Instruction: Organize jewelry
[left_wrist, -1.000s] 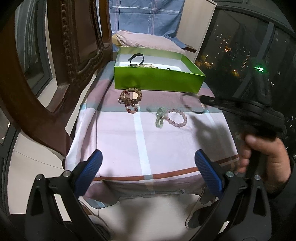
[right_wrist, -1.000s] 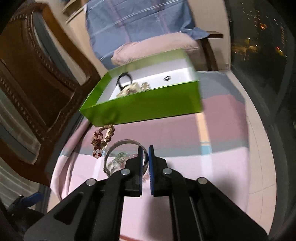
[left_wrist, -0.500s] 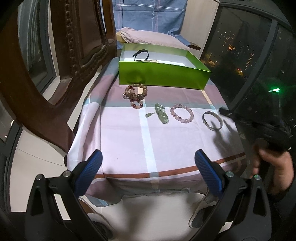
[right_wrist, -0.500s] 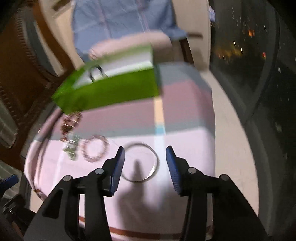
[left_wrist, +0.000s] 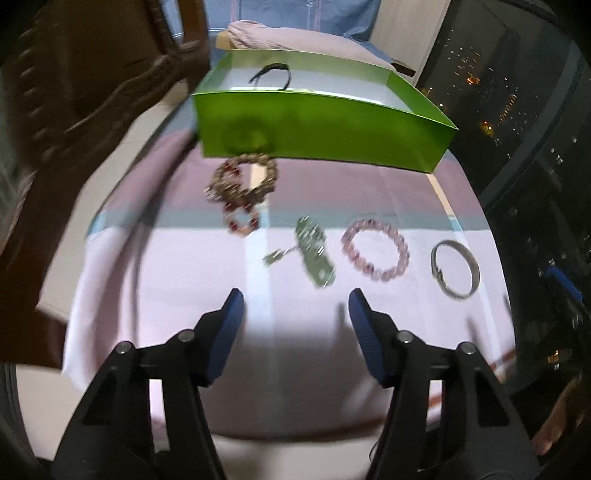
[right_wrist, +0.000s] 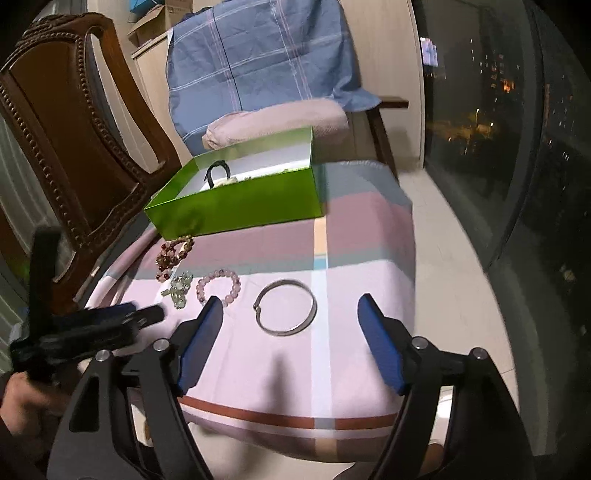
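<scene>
both wrists near, angled down | share table (left_wrist: 184, 280) | left blurred, roughly

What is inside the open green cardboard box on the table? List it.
Inside the green box, a black band-like loop leans at the back left, beside some pale, whitish pieces too small to identify. The near wall hides the rest of the white floor.

The left tongs (left_wrist: 295, 325) tilt steeply downward, jaws apart with nothing between them, having just been closing. The right tongs (right_wrist: 290, 343) slant down less steeply, jaws wide and empty, having just been opening. A hand (right_wrist: 22, 402) grips the left tongs' handle.
</scene>
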